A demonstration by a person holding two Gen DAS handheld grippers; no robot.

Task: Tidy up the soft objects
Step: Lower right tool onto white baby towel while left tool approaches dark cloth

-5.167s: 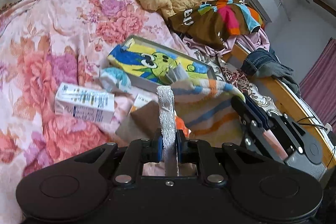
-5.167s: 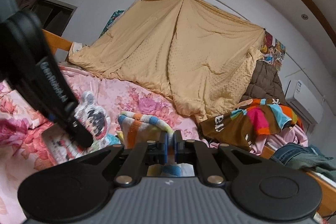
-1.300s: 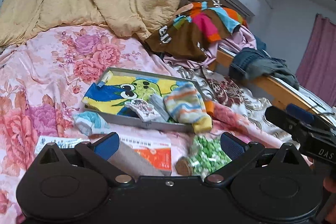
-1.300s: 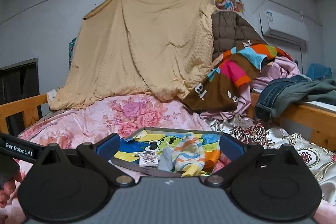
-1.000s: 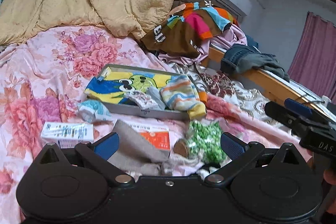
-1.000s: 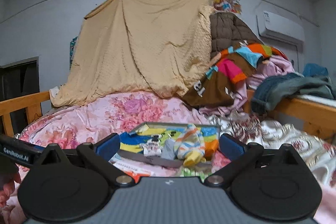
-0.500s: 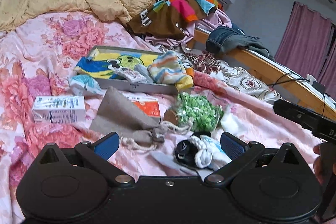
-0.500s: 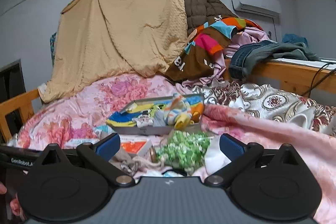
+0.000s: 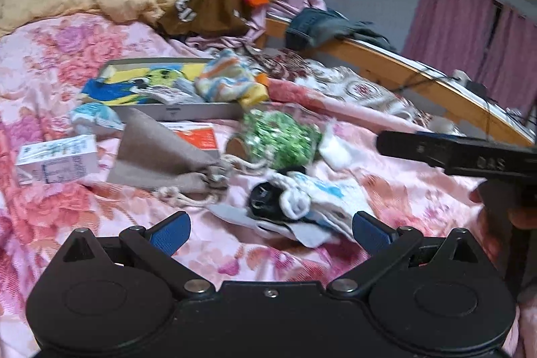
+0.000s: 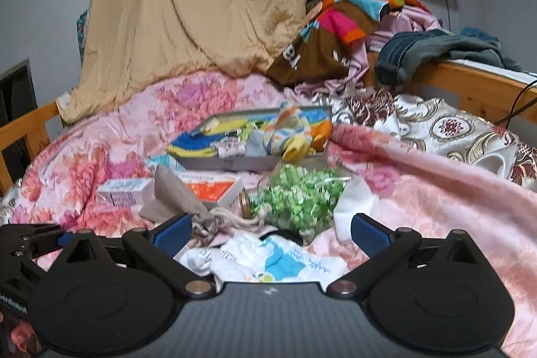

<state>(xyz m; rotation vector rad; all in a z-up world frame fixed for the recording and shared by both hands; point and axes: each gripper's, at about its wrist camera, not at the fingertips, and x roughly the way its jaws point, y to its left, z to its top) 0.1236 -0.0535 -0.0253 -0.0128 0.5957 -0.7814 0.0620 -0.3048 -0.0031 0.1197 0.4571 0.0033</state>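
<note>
We hold the left gripper [image 9: 268, 225] and right gripper [image 10: 271, 228] spread wide, gripping nothing. Both hang just before the white sock pile [image 9: 303, 195] (blurred); the tray [image 9: 174, 111] lies well beyond it.

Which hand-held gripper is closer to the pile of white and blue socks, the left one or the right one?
Hard to separate, perhaps the right. The right hand-held gripper is open with the sock pile directly between and under its fingers. The left hand-held gripper is open too, the pile just ahead of its fingertips.
</note>
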